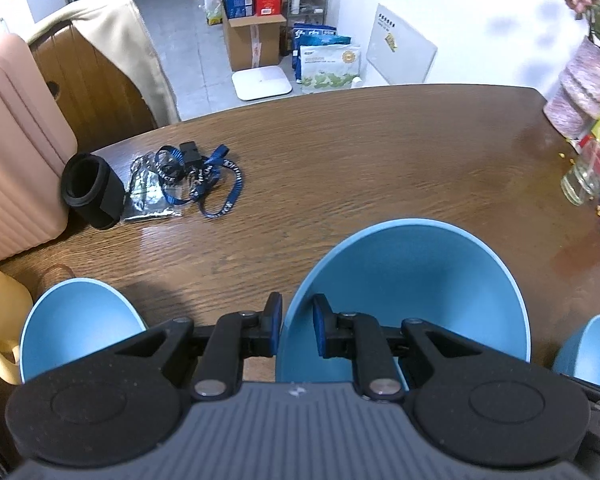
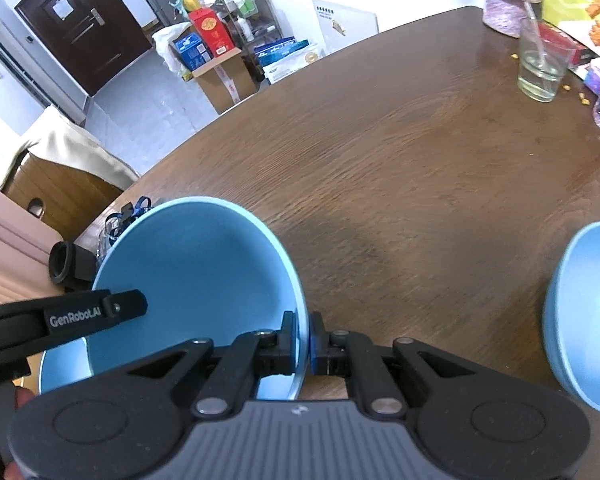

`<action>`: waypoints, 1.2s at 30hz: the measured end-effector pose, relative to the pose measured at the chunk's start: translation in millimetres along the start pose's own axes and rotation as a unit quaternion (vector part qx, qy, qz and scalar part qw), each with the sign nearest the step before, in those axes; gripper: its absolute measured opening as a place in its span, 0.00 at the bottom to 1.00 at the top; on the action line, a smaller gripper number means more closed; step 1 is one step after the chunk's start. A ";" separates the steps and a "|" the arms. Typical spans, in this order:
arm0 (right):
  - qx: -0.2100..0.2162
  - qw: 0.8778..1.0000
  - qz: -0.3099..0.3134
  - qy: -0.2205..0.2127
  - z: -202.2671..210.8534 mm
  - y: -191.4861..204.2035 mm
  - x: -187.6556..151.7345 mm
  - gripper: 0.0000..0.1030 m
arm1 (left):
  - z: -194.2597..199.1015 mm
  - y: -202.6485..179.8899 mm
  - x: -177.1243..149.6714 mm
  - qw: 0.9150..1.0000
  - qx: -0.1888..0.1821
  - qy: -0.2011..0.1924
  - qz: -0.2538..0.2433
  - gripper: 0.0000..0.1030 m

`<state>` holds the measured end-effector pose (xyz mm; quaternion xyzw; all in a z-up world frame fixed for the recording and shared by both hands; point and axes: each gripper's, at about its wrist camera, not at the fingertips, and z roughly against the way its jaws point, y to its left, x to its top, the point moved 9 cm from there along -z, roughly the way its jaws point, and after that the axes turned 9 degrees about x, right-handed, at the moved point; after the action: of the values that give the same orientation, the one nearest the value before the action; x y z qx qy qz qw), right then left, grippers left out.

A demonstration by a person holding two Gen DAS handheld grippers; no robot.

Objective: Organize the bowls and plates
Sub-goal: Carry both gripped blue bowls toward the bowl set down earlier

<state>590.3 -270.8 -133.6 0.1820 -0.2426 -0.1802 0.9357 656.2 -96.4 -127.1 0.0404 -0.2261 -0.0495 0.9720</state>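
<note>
At the lower left of the left wrist view sat a small blue bowl (image 1: pixel 80 320), empty, beside a yellow mug (image 1: pixel 0 320). At lower centre the left gripper (image 1: pixel 296 326) straddled the rim of the large blue bowl (image 1: pixel 412 288), jaws apart and not yet pinching. In the right wrist view the right gripper (image 2: pixel 302 340) had closed on that same bowl's opposite rim (image 2: pixel 300 320). A third bowl (image 2: pixel 584 320) waited at lower right (also empty). Nesting likely called for keeping the big bowl level. Upper right, the glass (image 2: pixel 542 68) held a straw.

lanyards (image 1: pixel 204 176) on table (image 1: pixel 360 152), perhaps behind bowl (image 1: pixel 412 280)
</note>
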 end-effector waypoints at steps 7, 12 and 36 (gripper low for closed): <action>-0.006 1.000 -0.006 -0.011 23.2 -13.9 -6.8 0.06 | 17.9 -17.4 -10.3 1.000 -0.007 -0.008 -0.008 0.17; -0.010 1.000 -0.013 -0.018 37.7 -26.0 -11.2 0.06 | 29.2 -29.9 -18.0 1.000 -0.012 -0.012 -0.016 0.17; -0.028 0.997 -0.051 -0.058 105.0 -85.3 -31.4 0.06 | 76.8 -101.0 -49.8 0.997 -0.037 -0.033 -0.060 0.17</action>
<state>488.8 -358.1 -96.6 0.1569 -0.2816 -0.2447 0.9144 569.7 -195.2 -90.3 0.0162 -0.2529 -0.1178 0.9602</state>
